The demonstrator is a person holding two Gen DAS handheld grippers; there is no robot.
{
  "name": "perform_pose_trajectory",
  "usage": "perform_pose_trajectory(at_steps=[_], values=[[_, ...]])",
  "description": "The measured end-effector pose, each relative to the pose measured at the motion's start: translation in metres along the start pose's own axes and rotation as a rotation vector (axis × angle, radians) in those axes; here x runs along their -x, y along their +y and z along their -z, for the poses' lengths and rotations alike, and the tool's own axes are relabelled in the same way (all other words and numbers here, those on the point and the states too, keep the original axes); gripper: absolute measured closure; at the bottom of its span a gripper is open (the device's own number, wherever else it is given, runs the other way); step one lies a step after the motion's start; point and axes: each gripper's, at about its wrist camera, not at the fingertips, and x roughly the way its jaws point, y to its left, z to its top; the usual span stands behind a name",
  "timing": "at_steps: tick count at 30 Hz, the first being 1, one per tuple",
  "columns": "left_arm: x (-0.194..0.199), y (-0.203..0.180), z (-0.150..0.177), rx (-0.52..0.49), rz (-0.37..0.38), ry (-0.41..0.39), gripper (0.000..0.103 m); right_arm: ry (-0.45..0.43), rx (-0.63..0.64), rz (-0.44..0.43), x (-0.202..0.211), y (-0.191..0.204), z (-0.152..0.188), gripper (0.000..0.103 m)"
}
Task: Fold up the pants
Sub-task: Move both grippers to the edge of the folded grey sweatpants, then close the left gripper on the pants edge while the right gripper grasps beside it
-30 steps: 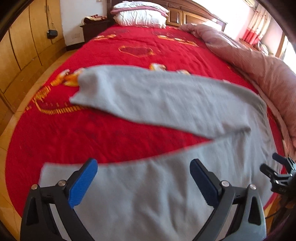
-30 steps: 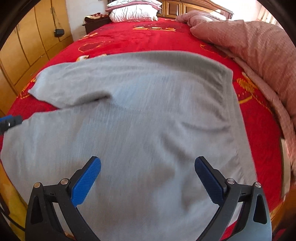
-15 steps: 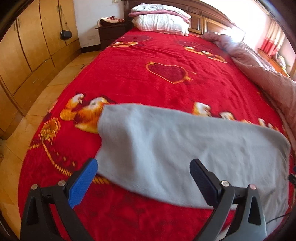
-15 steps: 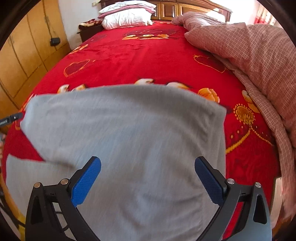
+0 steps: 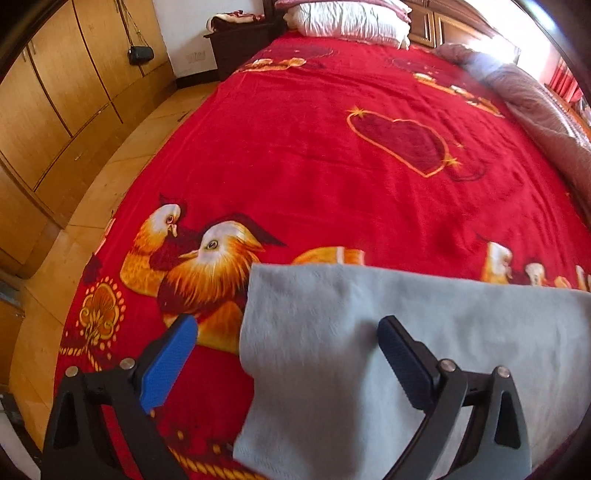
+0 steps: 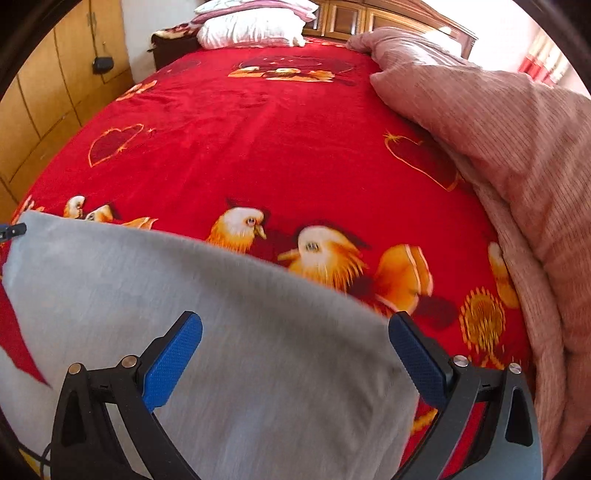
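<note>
Grey pants (image 5: 369, 354) lie flat on a red bedspread (image 5: 332, 155). In the left wrist view my left gripper (image 5: 288, 354) is open over the far leg's cuff end, whose left edge lies between the blue fingers (image 5: 166, 362). In the right wrist view the pants (image 6: 221, 332) fill the lower left; my right gripper (image 6: 295, 354) is open over the waist end, its right finger (image 6: 421, 362) past the cloth's right edge. Neither gripper holds anything. A tip of the left gripper (image 6: 11, 230) shows at the left edge.
A pink quilt (image 6: 517, 166) is heaped along the bed's right side. Pillows (image 5: 347, 18) lie at the headboard, beside a dark nightstand (image 5: 236, 40). Wooden wardrobes (image 5: 55, 92) and tiled floor (image 5: 48, 258) run along the left.
Both grippers have moved forward over the pants toward the far leg's edge. More red bedspread now shows beyond the cloth. Both have stayed open.
</note>
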Motion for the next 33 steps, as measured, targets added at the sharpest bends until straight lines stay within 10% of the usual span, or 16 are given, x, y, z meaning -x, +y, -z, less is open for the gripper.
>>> perform_pose_trajectory(at_steps=[6, 16, 19, 22, 24, 33], values=[[-0.019, -0.002, -0.005, 0.044, 0.036, 0.038, 0.009, 0.11, 0.003, -0.023, -0.043, 0.005, -0.007, 0.018], [-0.029, -0.008, -0.006, 0.077, 0.028, 0.022, 0.01, 0.103, -0.028, -0.046, -0.067, 0.007, 0.0, 0.008], [-0.018, -0.019, -0.002, 0.042, 0.034, -0.001, 0.037, 0.086, -0.023, -0.053, -0.061, 0.012, 0.003, 0.028], [-0.003, -0.027, 0.003, 0.008, 0.088, -0.005, 0.087, 0.058, -0.005, -0.088, -0.048, 0.017, 0.007, 0.079], [0.008, -0.029, 0.005, 0.014, 0.121, -0.017, 0.093, 0.061, -0.01, -0.115, -0.041, 0.018, 0.01, 0.093], [0.098, -0.005, 0.036, 0.017, 0.226, -0.183, 0.094, -0.058, 0.0, -0.202, 0.037, 0.014, 0.035, 0.095]])
